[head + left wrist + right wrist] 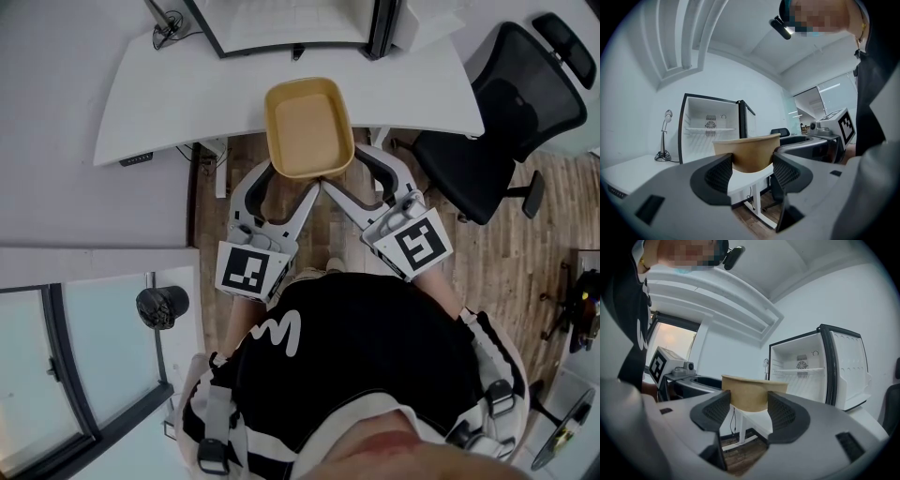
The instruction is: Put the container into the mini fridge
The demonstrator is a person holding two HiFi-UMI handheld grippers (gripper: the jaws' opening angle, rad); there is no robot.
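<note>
— Where is the paper container (pixel 309 127)?
— In the air, at the near edge of the white desk (pixel 187 84), nothing in it. My left gripper (pixel 752 166) and right gripper (pixel 749 408) each pinch its near end, jaws pressed against the walls.
— And the mini fridge (pixel 710 126)?
— On the desk, door open, well ahead. I judge the carry wants both grippers moving as one, rim level, squeeze light so the walls don't buckle, then straight in under the shelf (pixel 801 372).
</note>
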